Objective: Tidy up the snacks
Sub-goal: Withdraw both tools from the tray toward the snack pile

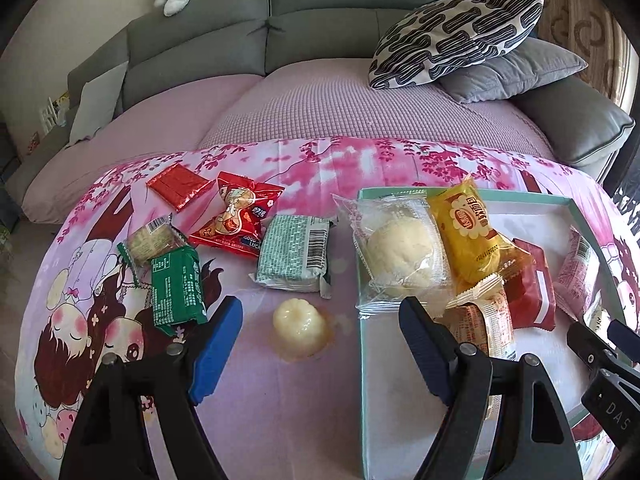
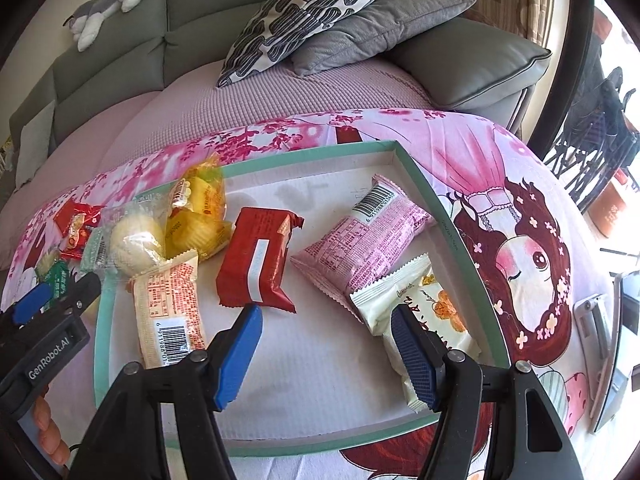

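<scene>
Loose on the surface, left: flat red foil packet, crinkly red pouch reading "GOOD LUCK", two green packs, pale barcoded pack, one glossy domed jelly. Left tool released, straddling jelly. Right: teal-rimmed tray with seven wrapped snacks. Right tool released above tray.

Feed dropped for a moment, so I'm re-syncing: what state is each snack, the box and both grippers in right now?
Left gripper: open, empty.
Right gripper: open, empty.
Tray box: open, partly filled.
Jelly cup: on cloth, outside box.
Pale green packet: outside box.
Bun packet: overhanging box edge.
Red packet: in box.
Pink packet: in box.
</scene>
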The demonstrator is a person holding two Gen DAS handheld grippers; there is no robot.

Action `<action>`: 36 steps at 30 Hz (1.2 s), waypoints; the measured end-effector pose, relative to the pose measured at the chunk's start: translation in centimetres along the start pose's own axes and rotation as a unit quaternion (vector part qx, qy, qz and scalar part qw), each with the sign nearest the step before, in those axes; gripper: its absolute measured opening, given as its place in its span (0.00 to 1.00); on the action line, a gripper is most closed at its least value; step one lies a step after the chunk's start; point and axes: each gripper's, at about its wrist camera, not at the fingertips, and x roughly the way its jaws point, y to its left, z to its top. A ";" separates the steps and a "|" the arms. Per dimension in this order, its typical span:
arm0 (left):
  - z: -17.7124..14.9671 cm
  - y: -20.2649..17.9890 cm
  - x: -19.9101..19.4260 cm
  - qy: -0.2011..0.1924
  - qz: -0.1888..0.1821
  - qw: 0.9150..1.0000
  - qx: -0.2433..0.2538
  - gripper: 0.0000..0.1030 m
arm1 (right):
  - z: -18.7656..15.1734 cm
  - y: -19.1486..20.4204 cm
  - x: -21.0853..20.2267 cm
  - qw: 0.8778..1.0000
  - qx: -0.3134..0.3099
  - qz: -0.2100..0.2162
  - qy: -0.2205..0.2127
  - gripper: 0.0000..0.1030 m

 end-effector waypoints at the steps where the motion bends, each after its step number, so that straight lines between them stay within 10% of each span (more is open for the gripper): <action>1: -0.1 0.0 0.0 0.000 0.002 1.000 0.000 0.79 | 0.0 0.0 0.0 1.000 0.001 0.000 0.000 0.69; 14: -0.6 -0.2 0.5 0.012 0.026 1.000 0.010 0.79 | -0.2 0.1 0.2 1.000 0.003 -0.005 0.007 0.70; 19: -0.6 0.4 1.1 0.017 -0.009 1.000 -0.004 0.93 | -0.2 -0.1 0.1 1.000 0.011 -0.011 -0.006 1.00; 36: -0.2 1.8 0.1 -0.032 -0.029 0.998 -0.037 0.95 | -0.1 1.5 -0.6 0.999 -0.019 -0.014 -0.030 1.00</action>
